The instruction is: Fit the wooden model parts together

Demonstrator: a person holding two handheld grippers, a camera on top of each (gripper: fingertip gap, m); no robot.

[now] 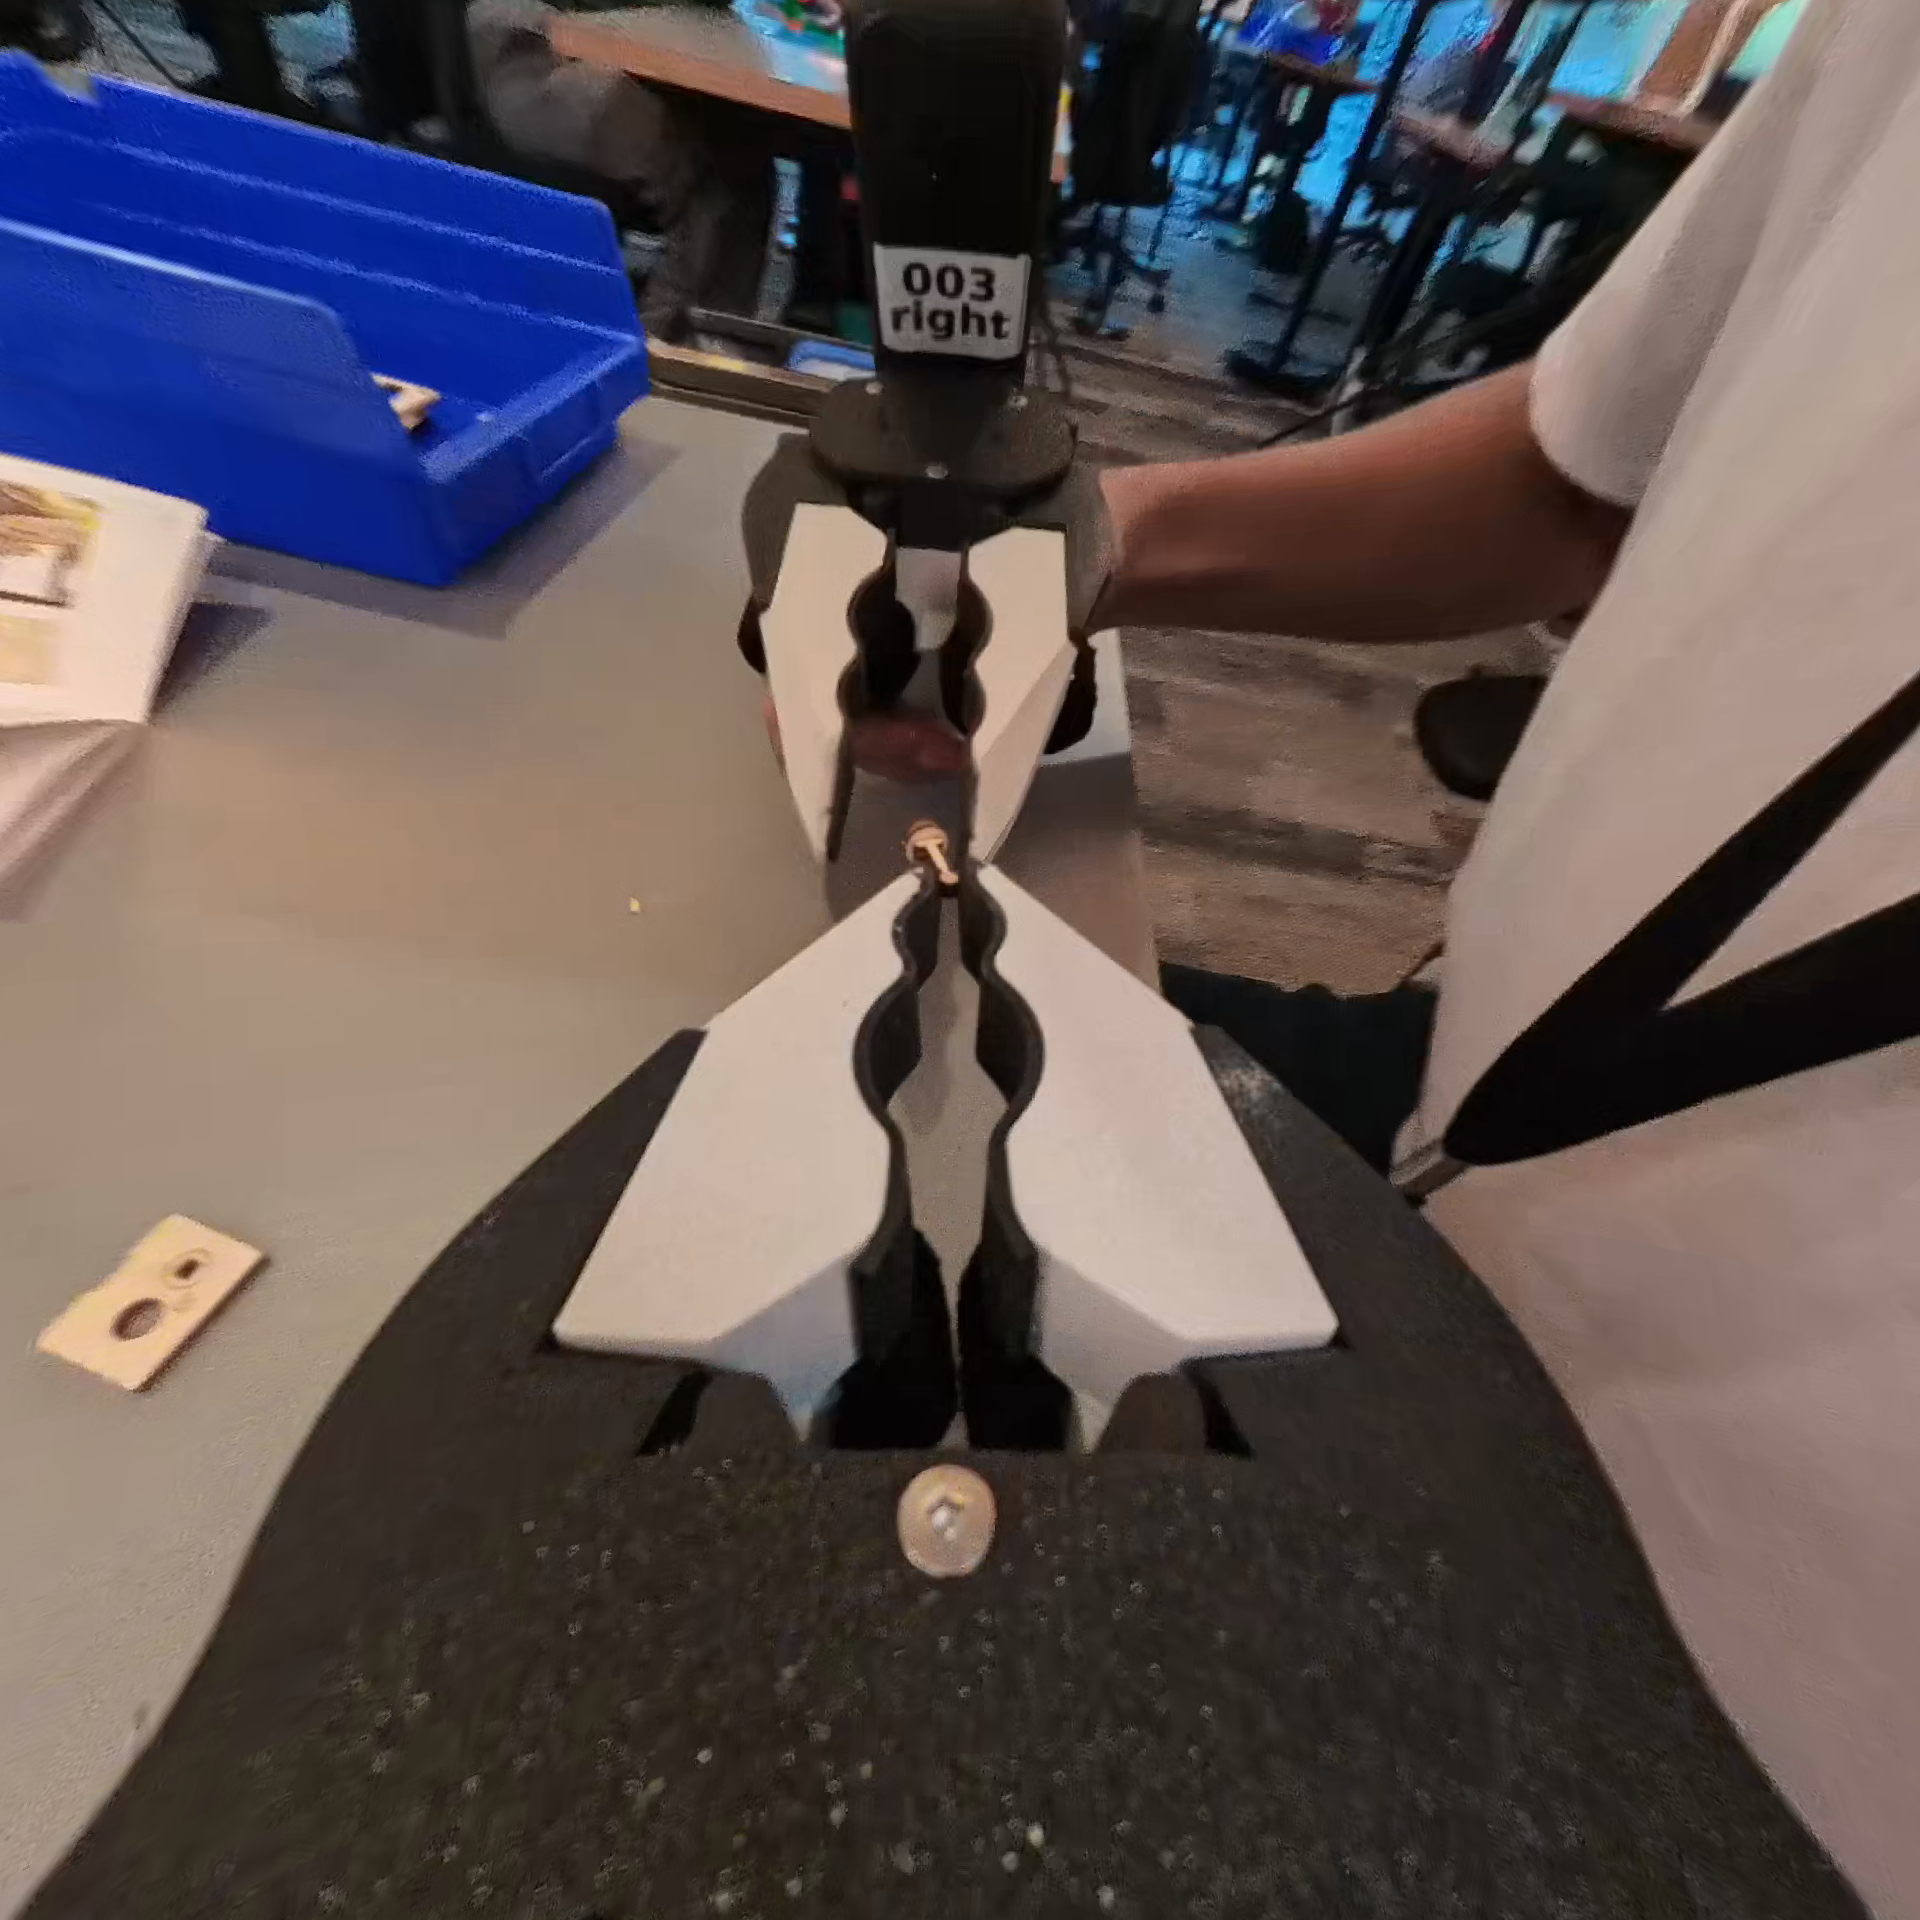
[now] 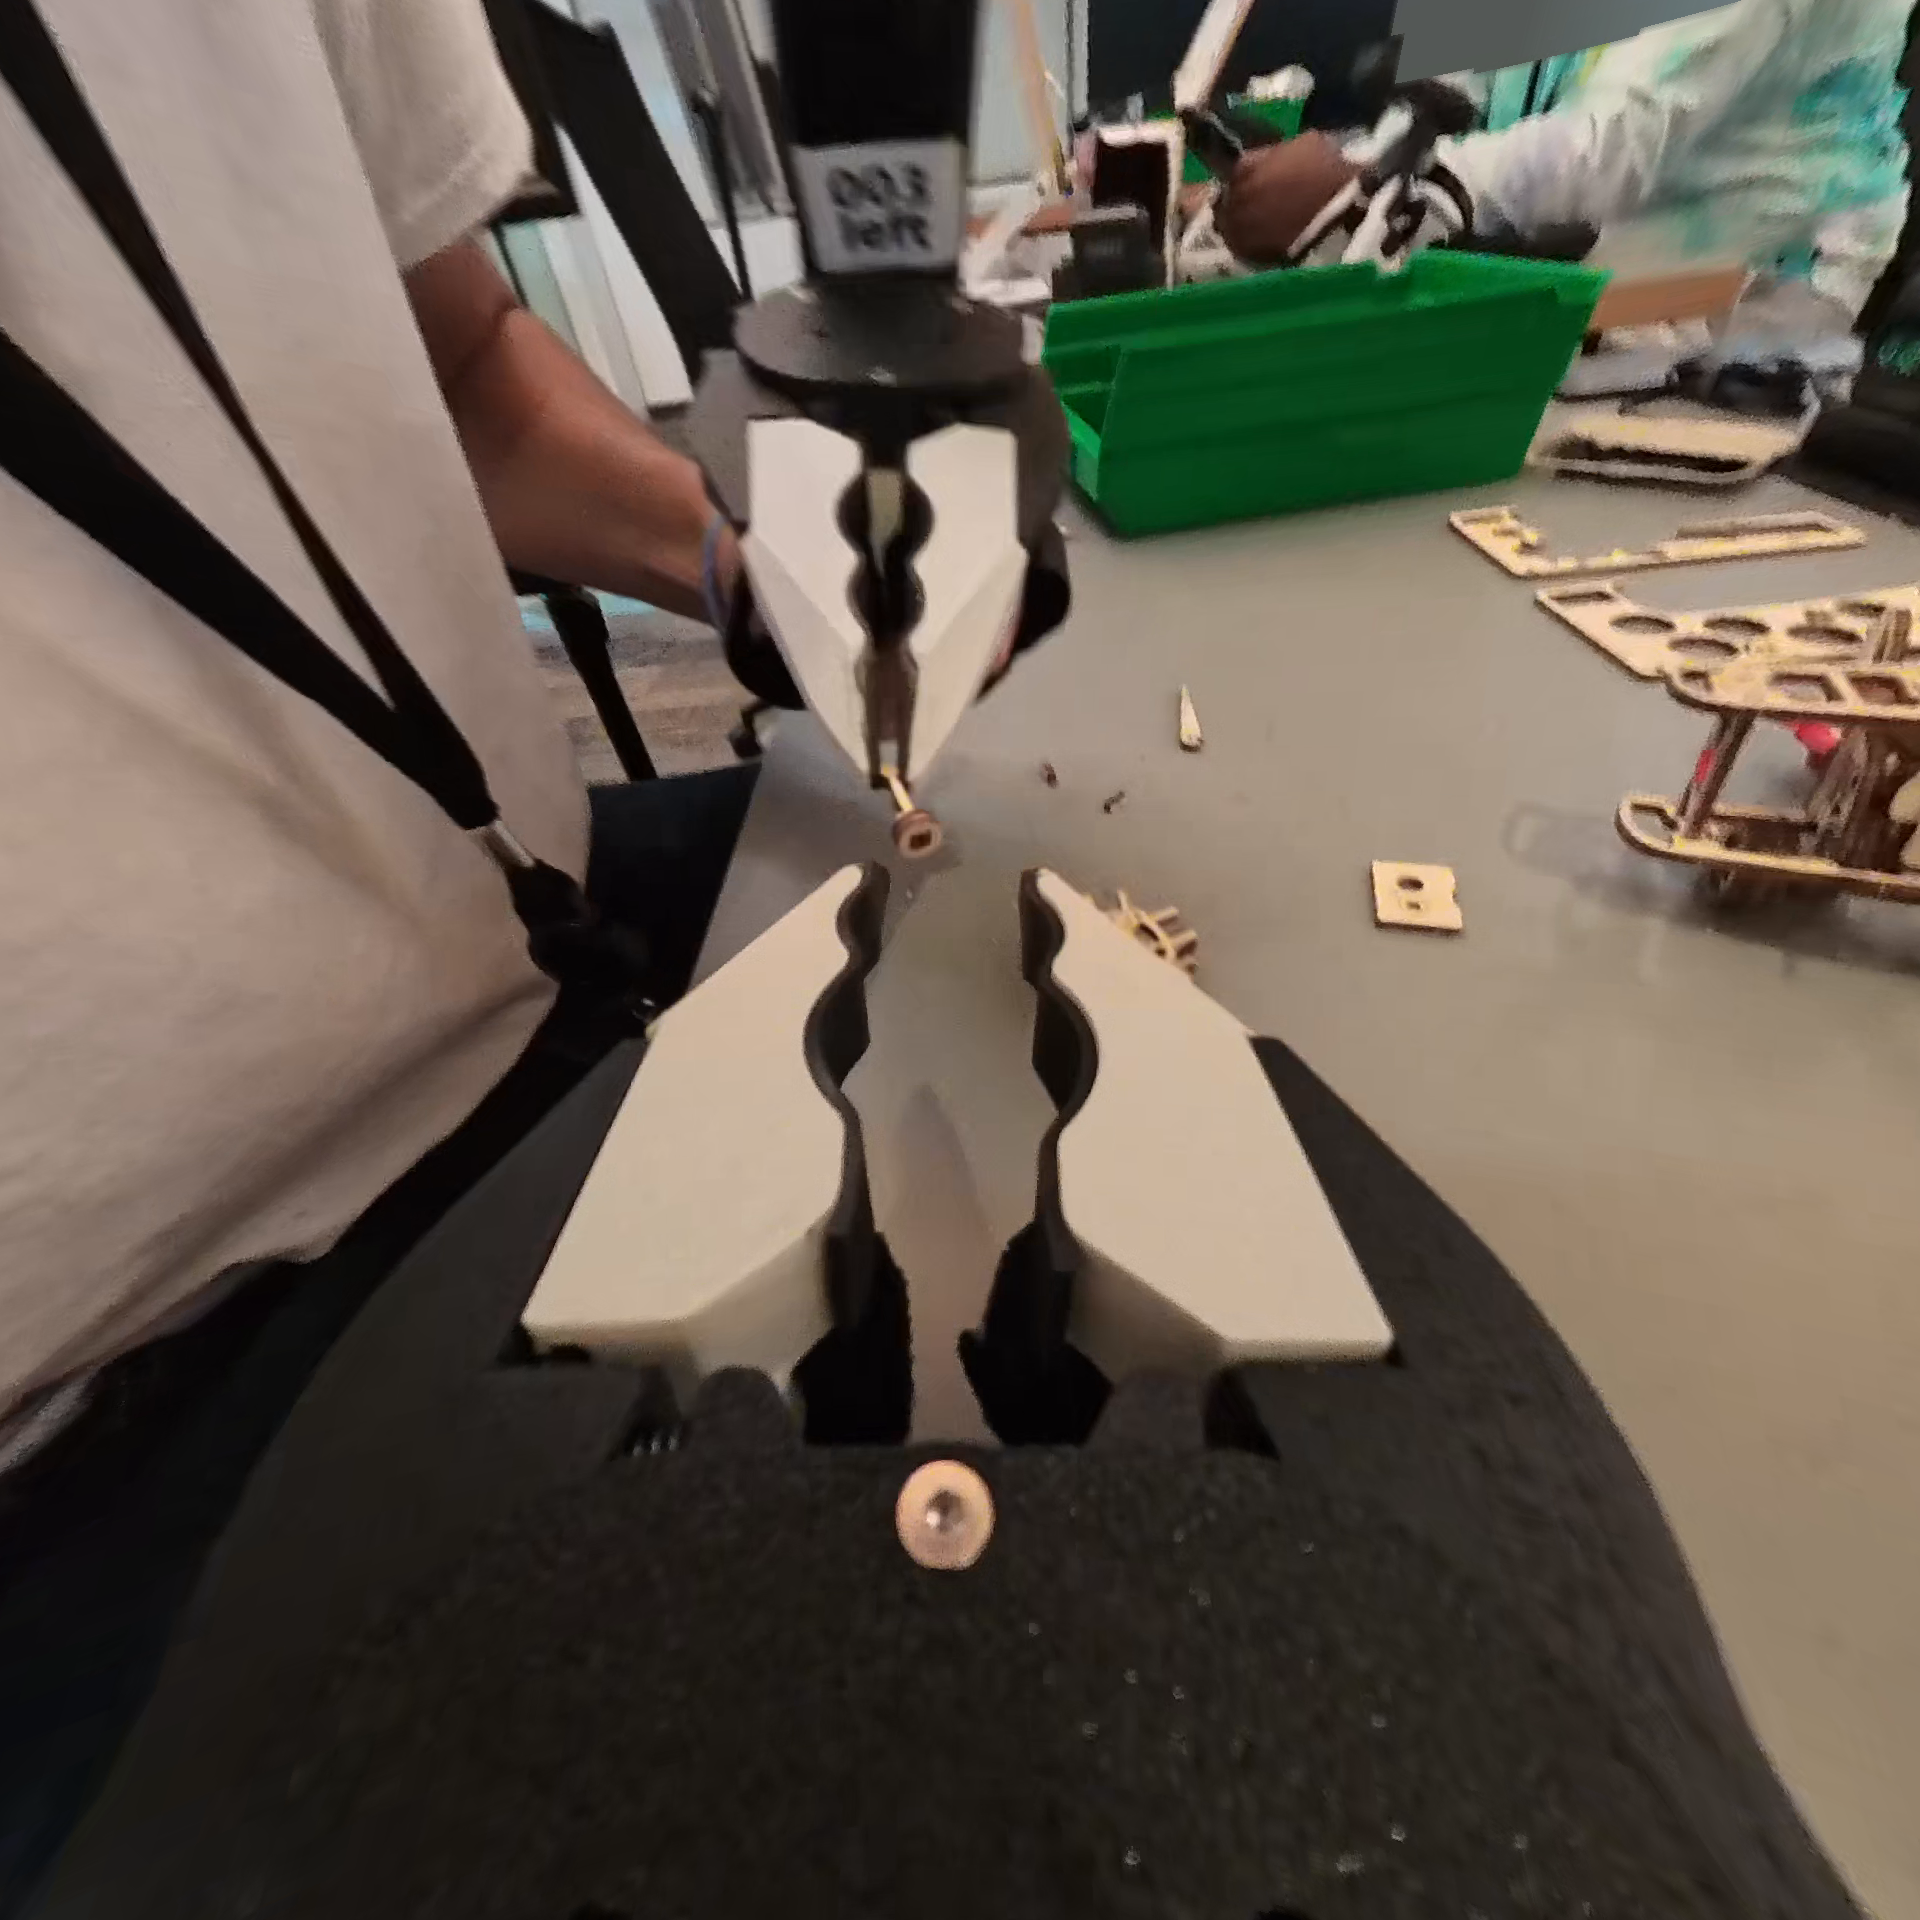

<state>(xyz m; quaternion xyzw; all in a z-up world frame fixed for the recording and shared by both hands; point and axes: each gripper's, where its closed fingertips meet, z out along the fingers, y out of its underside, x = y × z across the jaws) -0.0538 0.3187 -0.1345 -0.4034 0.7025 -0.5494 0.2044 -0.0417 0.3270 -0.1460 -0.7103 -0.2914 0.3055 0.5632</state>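
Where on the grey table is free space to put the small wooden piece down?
Bare grey table lies between the blue bin, the booklet and the flat plate with holes. It is crowded near the green bin: cut-out wooden sheets, a half-built model and scraps.

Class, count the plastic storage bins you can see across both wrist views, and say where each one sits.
2. A blue bin sits at the table's far left in the left wrist view; a green bin sits at the far side in the right wrist view. Others may lie outside both views.
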